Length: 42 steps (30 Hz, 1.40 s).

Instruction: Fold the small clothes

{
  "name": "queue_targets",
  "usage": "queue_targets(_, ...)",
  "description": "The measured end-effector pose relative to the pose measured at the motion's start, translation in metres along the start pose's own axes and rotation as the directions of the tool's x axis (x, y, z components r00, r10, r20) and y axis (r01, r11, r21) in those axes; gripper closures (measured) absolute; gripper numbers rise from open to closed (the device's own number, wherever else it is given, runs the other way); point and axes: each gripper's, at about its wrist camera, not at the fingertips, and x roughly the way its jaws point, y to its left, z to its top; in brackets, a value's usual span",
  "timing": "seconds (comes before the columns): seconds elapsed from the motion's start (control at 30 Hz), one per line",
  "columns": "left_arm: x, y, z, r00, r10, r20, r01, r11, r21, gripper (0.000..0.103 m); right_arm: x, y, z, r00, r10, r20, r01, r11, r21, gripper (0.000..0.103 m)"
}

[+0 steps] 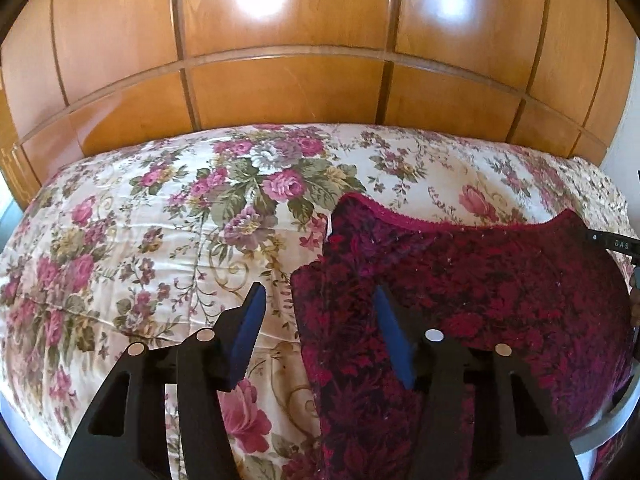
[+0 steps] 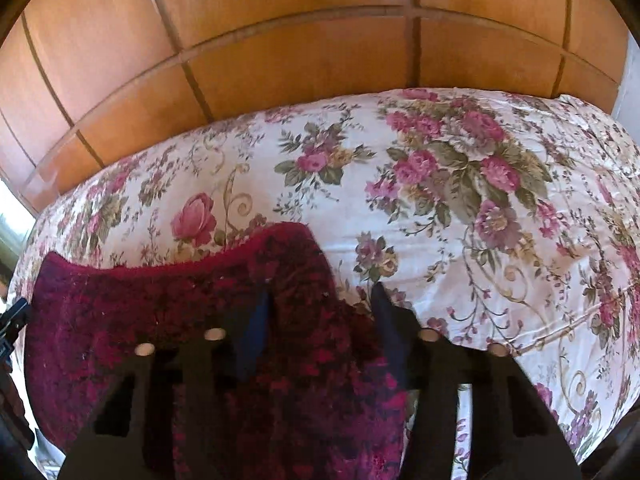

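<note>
A dark red patterned garment (image 1: 460, 292) with a scalloped crimson neckline lies flat on the floral bedspread (image 1: 140, 240). My left gripper (image 1: 320, 312) is open over the garment's left edge, one blue-padded finger over the bedspread and the other over the cloth. In the right wrist view the same garment (image 2: 160, 312) fills the lower left. My right gripper (image 2: 320, 308) is open over the garment's right edge, its fingers straddling the edge. Neither gripper holds cloth. The right gripper's tip (image 1: 616, 242) shows at the left wrist view's right edge.
A wooden panelled wardrobe (image 1: 288, 60) stands right behind the bed's far edge. The floral bedspread (image 2: 480, 220) spreads wide beyond the garment on both sides. The left gripper's body (image 2: 12, 320) shows at the right wrist view's left edge.
</note>
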Motion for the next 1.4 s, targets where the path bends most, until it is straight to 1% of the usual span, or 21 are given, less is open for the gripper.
queue_targets(0.03,0.002,0.0,0.0,1.0,-0.004,-0.006,0.004,1.0,0.0,0.054,0.0,0.002,-0.001,1.0,-0.003,0.001,0.003,1.0,-0.008,0.066)
queue_targets(0.17,0.009,-0.004,-0.002,1.0,-0.01,-0.017,0.011,1.0,0.014,0.072,-0.001,0.011,-0.002,1.0,-0.026,0.014,0.026,0.998,-0.055,0.08)
queue_targets(0.2,0.01,-0.005,-0.002,1.0,-0.014,-0.016,0.015,1.0,0.019,0.08,-0.002,0.013,-0.002,0.999,-0.03,0.022,0.031,0.997,-0.067,0.081)
queue_targets(0.3,0.01,-0.009,-0.002,1.0,-0.013,-0.004,0.013,0.999,0.036,0.091,-0.01,0.019,0.003,0.998,-0.034,0.056,0.038,0.996,-0.083,0.085)
queue_targets(0.37,0.009,-0.007,-0.002,1.0,-0.016,0.01,0.016,1.0,0.02,0.091,-0.018,0.02,0.008,0.996,-0.025,0.086,0.031,0.997,-0.075,0.086)
queue_targets(0.5,0.008,0.007,0.002,0.998,-0.056,0.023,0.057,0.995,-0.078,0.092,-0.028,0.022,0.019,0.991,-0.014,0.134,0.022,0.998,-0.058,0.086)
queue_targets(0.57,0.016,0.012,0.002,0.998,-0.068,0.009,0.069,0.991,-0.116,0.092,-0.019,0.021,0.02,0.993,-0.032,0.113,0.038,0.998,-0.047,0.086)
queue_targets(0.63,0.028,0.015,-0.001,0.996,-0.082,-0.022,0.078,0.985,-0.151,0.092,0.004,0.014,0.018,0.997,-0.045,0.059,0.046,0.999,-0.015,0.086)
queue_targets(0.7,0.046,0.027,-0.006,0.989,-0.132,-0.063,0.113,0.963,-0.244,0.092,0.029,0.003,0.013,0.999,-0.041,-0.008,0.041,0.998,0.038,0.085)
queue_targets(0.73,0.049,0.032,-0.007,0.986,-0.154,-0.061,0.132,0.953,-0.273,0.09,0.038,-0.002,0.011,0.999,-0.032,-0.026,0.033,0.997,0.069,0.083)
queue_targets(0.77,0.05,0.037,-0.008,0.984,-0.171,-0.053,0.147,0.942,-0.303,0.084,0.041,-0.006,0.009,0.999,-0.024,-0.028,0.027,0.996,0.09,0.079)
queue_targets(0.8,0.049,0.039,-0.008,0.985,-0.163,-0.05,0.139,0.939,-0.315,0.072,0.044,-0.01,0.009,0.999,-0.012,-0.032,0.016,0.993,0.114,0.076)
queue_targets(0.9,0.043,0.045,-0.011,0.99,-0.133,-0.039,0.112,0.934,-0.34,0.054,0.041,-0.016,0.008,0.999,-0.012,-0.031,0.016,0.99,0.138,0.061)
queue_targets(0.97,0.034,0.046,-0.012,0.993,-0.12,-0.017,0.107,0.93,-0.351,0.054,0.036,-0.018,0.007,1.0,-0.012,-0.021,0.015,0.989,0.15,0.044)
queue_targets(1.03,0.019,0.042,-0.01,0.998,-0.065,0.02,0.068,0.941,-0.332,0.054,0.028,-0.021,0.006,1.0,0.003,-0.007,-0.002,0.986,0.164,0.04)
queue_targets(1.1,-0.002,0.033,-0.008,0.998,0.017,0.065,0.002,0.957,-0.289,0.054,0.018,-0.024,0.004,1.0,0.017,0.008,-0.019,0.984,0.176,0.03)
queue_targets(1.13,-0.008,0.033,-0.007,0.996,0.033,0.082,-0.009,0.961,-0.277,0.054,0.013,-0.026,0.002,1.0,0.022,0.016,-0.024,0.983,0.181,0.025)
queue_targets(1.2,-0.026,0.027,-0.007,0.99,0.056,0.126,-0.023,0.969,-0.247,0.053,0.001,-0.032,-0.004,0.999,0.038,0.029,-0.043,0.98,0.192,0.022)
queue_targets(1.27,-0.04,0.017,-0.008,0.988,0.04,0.152,-0.007,0.976,-0.216,0.054,-0.01,-0.041,-0.014,0.997,0.073,0.03,-0.078,0.974,0.213,0.018)
queue_targets(1.37,-0.05,-0.004,-0.012,0.989,-0.012,0.151,0.036,0.987,-0.155,0.053,-0.022,-0.052,-0.03,0.993,0.118,0.022,-0.12,0.965,0.232,0.013)
queue_targets(1.4,-0.052,-0.013,-0.014,0.989,-0.026,0.148,0.047,0.99,-0.135,0.053,-0.026,-0.057,-0.04,0.988,0.153,0.013,-0.152,0.957,0.247,0.012)
